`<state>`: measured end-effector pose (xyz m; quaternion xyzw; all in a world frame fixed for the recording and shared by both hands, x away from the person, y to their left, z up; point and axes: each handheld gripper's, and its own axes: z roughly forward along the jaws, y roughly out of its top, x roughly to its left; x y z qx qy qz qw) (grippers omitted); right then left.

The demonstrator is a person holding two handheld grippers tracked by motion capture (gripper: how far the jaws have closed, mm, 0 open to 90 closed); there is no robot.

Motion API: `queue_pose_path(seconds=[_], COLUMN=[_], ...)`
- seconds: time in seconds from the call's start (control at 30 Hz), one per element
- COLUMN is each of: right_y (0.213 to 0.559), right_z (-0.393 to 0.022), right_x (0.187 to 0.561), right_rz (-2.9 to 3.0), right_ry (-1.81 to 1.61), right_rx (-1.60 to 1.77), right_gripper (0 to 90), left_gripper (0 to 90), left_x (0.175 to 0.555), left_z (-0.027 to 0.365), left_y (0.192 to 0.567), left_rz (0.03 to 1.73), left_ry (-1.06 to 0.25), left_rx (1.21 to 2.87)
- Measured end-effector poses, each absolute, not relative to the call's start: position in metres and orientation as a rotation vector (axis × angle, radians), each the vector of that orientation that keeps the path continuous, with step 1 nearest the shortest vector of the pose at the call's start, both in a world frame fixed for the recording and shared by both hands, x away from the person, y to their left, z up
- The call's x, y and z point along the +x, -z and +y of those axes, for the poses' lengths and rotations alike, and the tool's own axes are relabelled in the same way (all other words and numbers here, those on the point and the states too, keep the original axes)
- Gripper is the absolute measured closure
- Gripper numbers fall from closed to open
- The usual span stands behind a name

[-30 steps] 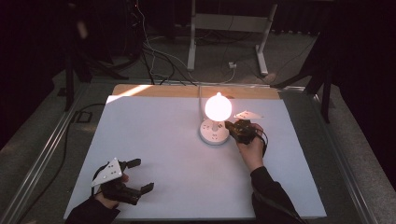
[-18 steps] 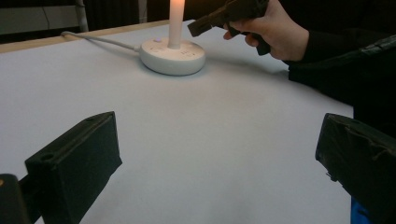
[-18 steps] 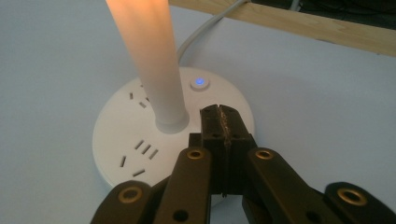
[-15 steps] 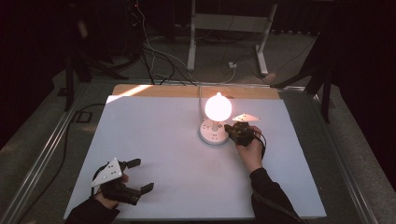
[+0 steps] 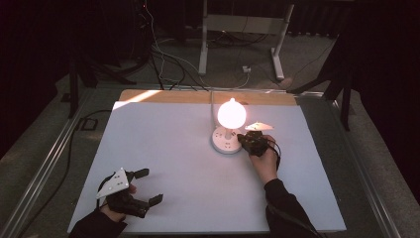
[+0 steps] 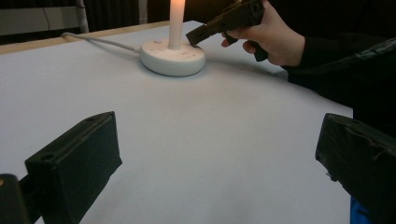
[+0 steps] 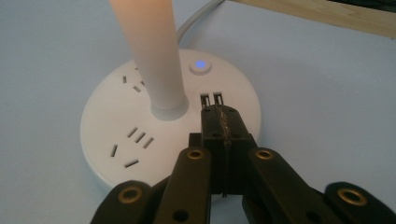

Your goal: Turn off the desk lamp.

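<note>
Room: dark, with black cables and a grey metal stand [image 5: 242, 34] on the floor beyond the table.
Surface: white rectangular tabletop [image 5: 168, 148] with a bare wooden strip [image 5: 163, 95] along its 12 o'clock edge.
Lamp: a round white plastic socket base [image 5: 225, 141] sits right of the table's centre, toward 1 o'clock; a white stem rises from it to a glowing bulb [image 5: 232, 113]; its white cord [image 6: 100, 41] runs off toward 12 o'clock.
Indicator: a small blue light [image 7: 200, 65] glows on the base, beside two narrow slots.
Right gripper [image 7: 219, 123]: jaws pressed together with nothing between them, tips over the base's rim at its 3 o'clock side.
Left gripper [image 5: 148, 186]: at the table's 7 o'clock corner, jaws spread wide and empty.
</note>
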<state>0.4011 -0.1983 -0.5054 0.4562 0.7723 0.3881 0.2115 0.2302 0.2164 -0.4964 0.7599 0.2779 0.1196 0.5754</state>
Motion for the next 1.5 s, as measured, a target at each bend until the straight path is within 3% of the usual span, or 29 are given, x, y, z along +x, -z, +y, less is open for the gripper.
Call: queue_pose_path(seconds=[0.33, 0.6, 1.5], right_y=[0.506, 0.485, 0.496], right_z=[-0.2, -0.2, -0.2], right_x=[0.401, 0.397, 0.4], right_rz=[2.136, 2.096, 2.116], right_ry=[-1.097, -1.153, -1.115], right_rx=[1.269, 1.249, 1.266], right_gripper=[90.0, 90.0, 90.0], left_gripper=[0.6, 0.6, 0.6], left_x=[0.23, 0.231, 0.23], left_z=[0.216, 0.216, 0.216], left_y=[0.496, 0.497, 0.496], left_rz=[0.649, 0.651, 0.647], left_ry=[-0.281, -0.278, -0.28], left_rx=[1.781, 1.782, 1.776])
